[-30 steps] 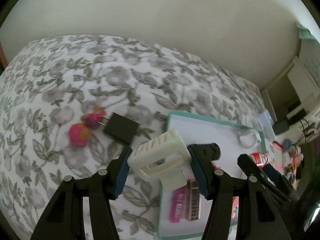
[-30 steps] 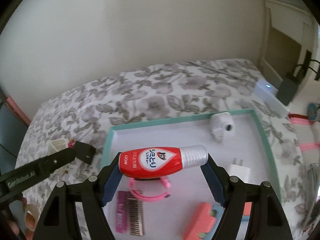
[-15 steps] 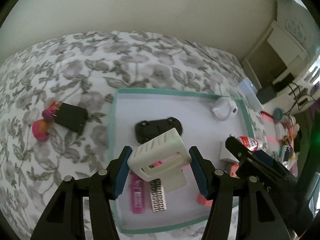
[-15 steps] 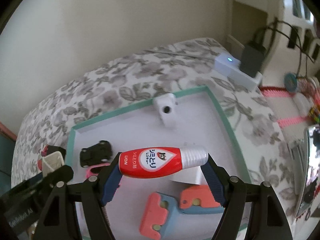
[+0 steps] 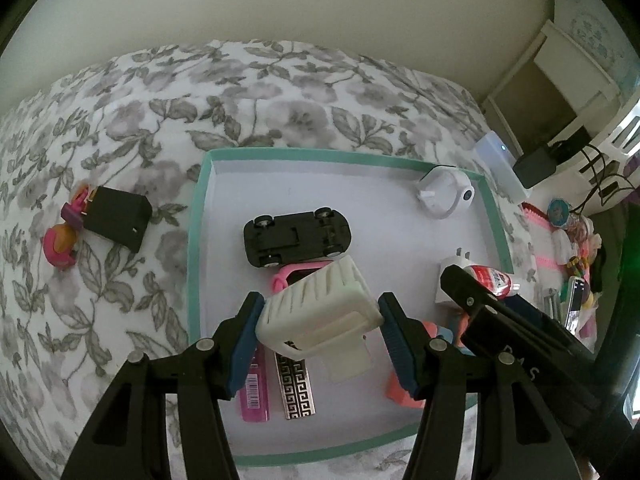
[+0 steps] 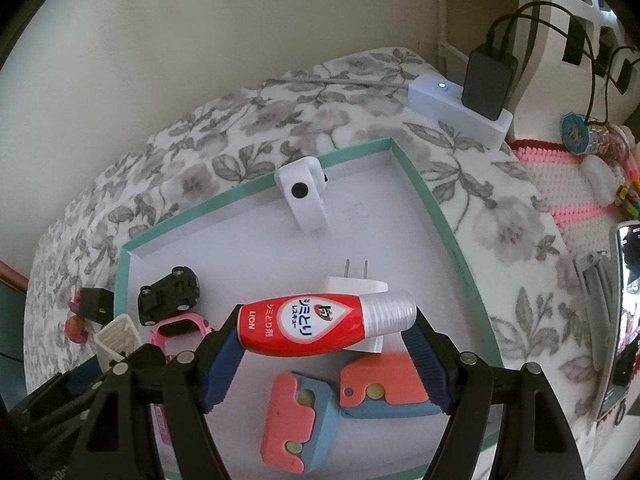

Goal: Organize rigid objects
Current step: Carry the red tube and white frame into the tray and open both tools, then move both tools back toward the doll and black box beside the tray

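Observation:
A teal-rimmed white tray [image 5: 195, 240] [image 6: 424, 188] lies on a floral bedspread. My left gripper [image 5: 320, 334] is shut on a cream ribbed plastic holder [image 5: 320, 312], held above the tray's near part. My right gripper [image 6: 324, 344] is shut on a red bottle with a silver cap [image 6: 316, 326], held crosswise above the tray's right side; the bottle also shows in the left wrist view [image 5: 490, 280]. In the tray lie a black toy car [image 5: 296, 238], a pink watch [image 6: 180, 330], a white camera [image 6: 304, 196], a white plug adapter [image 6: 360, 284] and coral-blue blocks [image 6: 312, 420].
A black box [image 5: 116, 218] and pink toys [image 5: 60, 248] lie on the bedspread left of the tray. A pink card [image 5: 254, 384] and a patterned strip [image 5: 294, 384] lie in the tray's near left. A white power strip [image 6: 456, 112] and clutter sit at the right.
Both grippers have swung right and moved over the tray, each keeping its object. The black box and pink toys have slid to the left of the left wrist view.

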A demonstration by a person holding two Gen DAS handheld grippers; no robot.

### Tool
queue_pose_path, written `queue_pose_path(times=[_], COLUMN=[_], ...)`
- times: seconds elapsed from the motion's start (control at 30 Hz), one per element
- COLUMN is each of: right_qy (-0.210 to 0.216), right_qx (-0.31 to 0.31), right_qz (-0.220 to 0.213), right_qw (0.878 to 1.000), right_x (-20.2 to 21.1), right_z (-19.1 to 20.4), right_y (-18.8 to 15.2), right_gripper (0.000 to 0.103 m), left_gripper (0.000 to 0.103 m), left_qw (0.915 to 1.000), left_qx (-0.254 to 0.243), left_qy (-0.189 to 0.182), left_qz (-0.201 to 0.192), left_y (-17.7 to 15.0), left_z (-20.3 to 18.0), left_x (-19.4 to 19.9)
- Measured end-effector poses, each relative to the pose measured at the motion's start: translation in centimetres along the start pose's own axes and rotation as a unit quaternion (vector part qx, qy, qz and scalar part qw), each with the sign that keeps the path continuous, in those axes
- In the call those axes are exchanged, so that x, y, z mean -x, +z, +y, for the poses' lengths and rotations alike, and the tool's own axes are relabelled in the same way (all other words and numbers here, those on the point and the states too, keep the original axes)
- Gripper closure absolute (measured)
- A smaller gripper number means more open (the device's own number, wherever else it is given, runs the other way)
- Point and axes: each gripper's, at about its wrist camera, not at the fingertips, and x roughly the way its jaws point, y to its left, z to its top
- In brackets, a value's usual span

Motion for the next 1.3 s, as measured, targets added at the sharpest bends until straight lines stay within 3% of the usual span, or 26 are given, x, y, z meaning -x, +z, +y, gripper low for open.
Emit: queue_pose_path(times=[0.4,0.57,1.0,1.07,1.13,1.2,1.3], right_qy=[-0.002,-0.002,-0.004,-0.003,-0.004,-0.005,-0.008], right_qx=[0.007,0.013,0.036,0.046,0.054,0.063,0.077], right_qz=[-0.005,-0.020,-0.021,-0.022,-0.024,-0.028,-0.030], right_qw=[1.000,1.000,0.999,0.999,0.998,0.998,0.997], right_x=[0.0,0.5,0.2,0.2,0.2,0.2,0.1], right_z=[0.4,0.6,1.8,2.3,2.8,3.3,4.1], right_y=[0.1,0.3,0.1,-0.1,-0.2,-0.3,-0.5], right_gripper=[0.022,0.015,0.015,0.015,0.010,0.001,0.000], left_gripper=[0.036,0.035,0.033,0.029,0.017,0.016,0.016], left_qw=[0.9999,0.9996,0.9922,0.9899,0.9879,0.9852,0.9817], left_qx=[0.003,0.008,0.069,0.081,0.090,0.103,0.120], left_qy=[0.014,0.027,0.100,0.111,0.120,0.130,0.138], left_qz=[-0.001,-0.006,-0.029,-0.034,-0.039,-0.044,-0.052], left_y=[0.3,0.5,0.9,0.9,0.8,0.8,0.7], left_z=[0.4,1.0,6.4,7.5,8.4,9.4,10.7], left_x=[0.2,0.5,1.4,1.6,1.9,2.1,2.5])
